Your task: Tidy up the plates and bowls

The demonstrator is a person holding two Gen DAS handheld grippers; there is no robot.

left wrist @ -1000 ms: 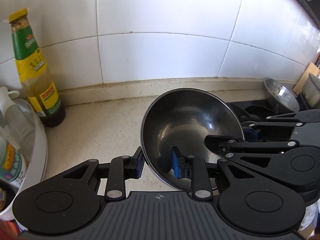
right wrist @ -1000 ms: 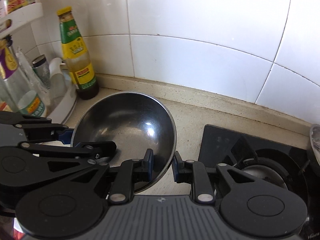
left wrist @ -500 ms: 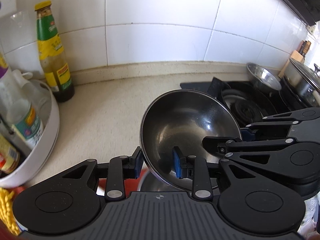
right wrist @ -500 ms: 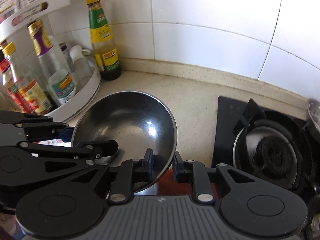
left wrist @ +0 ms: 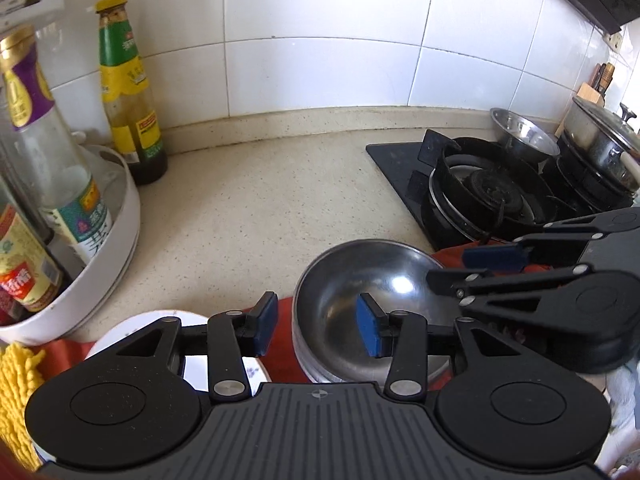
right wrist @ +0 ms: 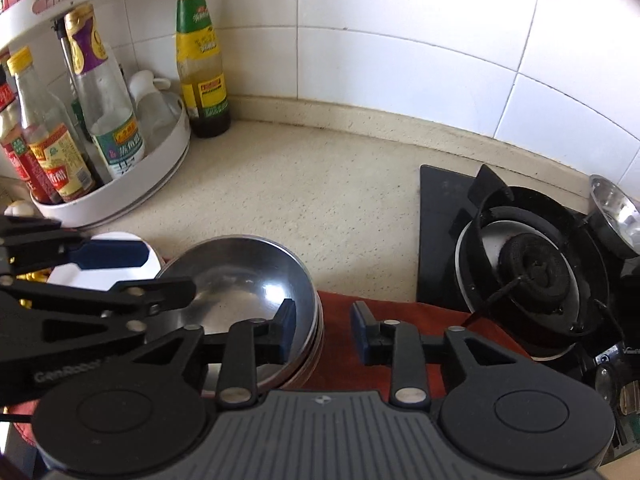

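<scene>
The beige countertop is carrying a red cloth, where your steel bowl is sitting atop a stack. Your left gripper and right gripper are both opening, pads straddling its rim without pressing.

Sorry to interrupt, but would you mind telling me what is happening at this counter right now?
A person with a handheld gripper in each hand is stacking dishes. A steel bowl sits on a stack of bowls on a red cloth beside the gas burner. The left gripper and right gripper straddle opposite sides of its rim, jaws opening with the pads clear, letting it go. A white plate lies alongside.
</scene>
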